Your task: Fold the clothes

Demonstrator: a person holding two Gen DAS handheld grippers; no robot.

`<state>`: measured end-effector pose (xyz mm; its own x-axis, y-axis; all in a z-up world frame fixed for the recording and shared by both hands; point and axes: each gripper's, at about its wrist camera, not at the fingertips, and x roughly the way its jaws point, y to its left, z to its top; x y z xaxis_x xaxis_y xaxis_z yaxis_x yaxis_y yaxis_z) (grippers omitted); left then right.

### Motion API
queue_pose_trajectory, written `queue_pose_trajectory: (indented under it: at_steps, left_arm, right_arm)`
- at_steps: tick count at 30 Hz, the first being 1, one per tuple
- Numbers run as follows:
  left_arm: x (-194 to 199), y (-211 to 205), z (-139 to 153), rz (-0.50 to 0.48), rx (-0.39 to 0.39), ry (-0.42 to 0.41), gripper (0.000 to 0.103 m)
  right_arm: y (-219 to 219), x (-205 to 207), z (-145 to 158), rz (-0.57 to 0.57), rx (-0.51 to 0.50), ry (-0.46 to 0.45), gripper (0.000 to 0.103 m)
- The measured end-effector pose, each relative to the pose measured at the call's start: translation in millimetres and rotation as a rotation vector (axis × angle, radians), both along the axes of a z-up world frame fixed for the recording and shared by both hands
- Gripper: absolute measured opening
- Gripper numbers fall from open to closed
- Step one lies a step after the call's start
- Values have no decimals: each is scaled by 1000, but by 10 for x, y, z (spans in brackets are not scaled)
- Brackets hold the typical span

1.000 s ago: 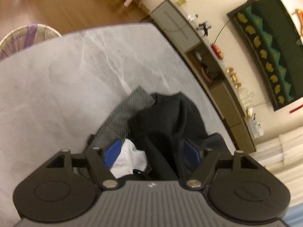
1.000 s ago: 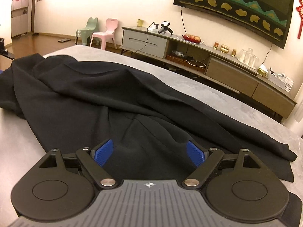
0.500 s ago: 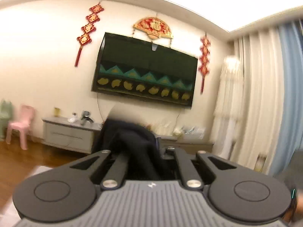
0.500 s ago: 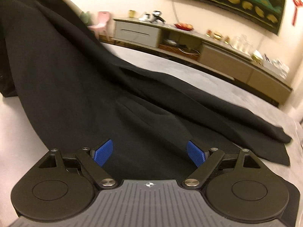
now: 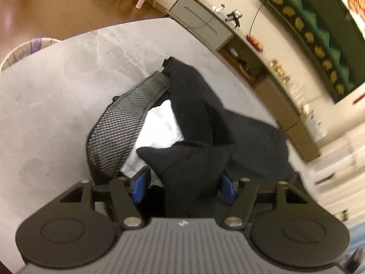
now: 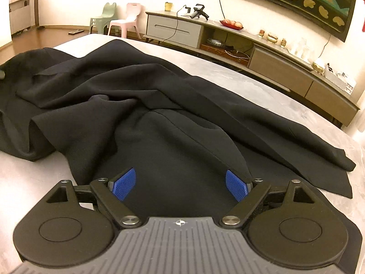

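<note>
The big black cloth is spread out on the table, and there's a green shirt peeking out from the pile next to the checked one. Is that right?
Not quite. The shirt peeking out of the pile is white, not green; the left wrist view shows it between the checked cloth and the black cloth. The rest is right: the right wrist view shows the black cloth spread over the grey table.

A pink plastic chair (image 6: 127,20) and a green one (image 6: 103,18) stand beside a long low sideboard (image 6: 228,45) bearing a fruit plate (image 6: 231,24), beyond the grey marbled table (image 5: 57,86).
</note>
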<state>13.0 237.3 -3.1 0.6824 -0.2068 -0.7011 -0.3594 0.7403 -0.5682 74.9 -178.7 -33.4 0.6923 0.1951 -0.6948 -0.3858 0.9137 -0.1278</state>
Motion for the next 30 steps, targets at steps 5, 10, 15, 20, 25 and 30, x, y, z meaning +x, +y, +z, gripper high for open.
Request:
queue_pose_trajectory:
  at_steps: [5,10,15,20,25,30]
  left_arm:
    - [-52,-26,8,24,-31,9,71]
    - [-112,-267,54,49,10,-36,73]
    - [16,-634,-41,-71,59,26,72]
    - [207,-558,-191,-9,60,58,64]
    - [114,-240,-66,182,107,12,64]
    - [-132,-309,91,133,69,-60,65]
  right_arm:
    - [-104,65,-7,-32,12,6,88]
    - [-127,45,2,-7,38,2,88]
    - [196,-110,-23,179,60,-26,88]
    - [751,-249,-221,344,-17,-104,87]
    - [1002,-63,-317,220,-185,-143,11]
    - [653,-105,43,130,-128,-163,8]
